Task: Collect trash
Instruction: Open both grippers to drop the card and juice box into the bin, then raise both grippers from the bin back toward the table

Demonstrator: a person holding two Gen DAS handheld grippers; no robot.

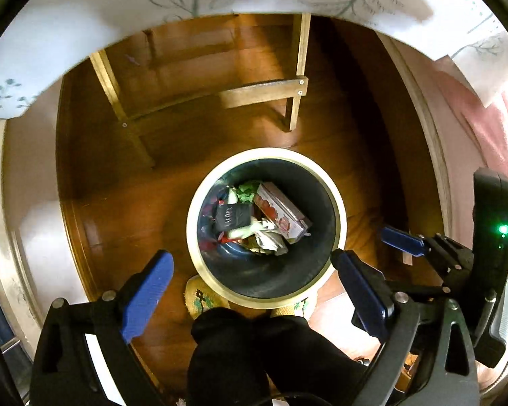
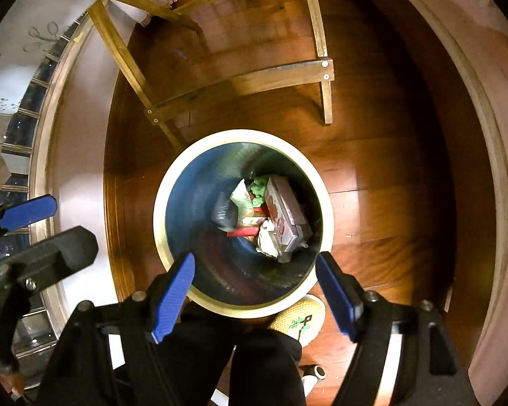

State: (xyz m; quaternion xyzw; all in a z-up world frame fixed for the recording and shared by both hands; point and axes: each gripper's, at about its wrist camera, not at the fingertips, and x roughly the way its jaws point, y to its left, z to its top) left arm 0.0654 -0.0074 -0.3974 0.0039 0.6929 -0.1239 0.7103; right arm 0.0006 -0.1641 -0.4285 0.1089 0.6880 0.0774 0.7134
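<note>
A round bin with a cream rim (image 1: 341,215) (image 2: 159,216) stands on the wooden floor below both grippers. Inside lie a red-and-white carton (image 1: 281,211) (image 2: 286,215), a dark pouch (image 1: 232,218) (image 2: 224,215), green wrapping (image 1: 249,192) (image 2: 259,189) and crumpled white paper (image 1: 271,240) (image 2: 271,242). My left gripper (image 1: 252,269) is open and empty above the bin's near rim. My right gripper (image 2: 255,270) is open and empty above the same rim; it also shows at the right of the left wrist view (image 1: 404,240).
A wooden table frame (image 1: 264,89) (image 2: 240,83) stands on the floor beyond the bin, under a white leaf-print cloth (image 1: 84,23). The person's dark trouser legs (image 1: 264,355) (image 2: 254,355) and woven slippers (image 1: 205,296) (image 2: 301,319) are just below the bin. A pale wall skirting (image 2: 484,135) curves at right.
</note>
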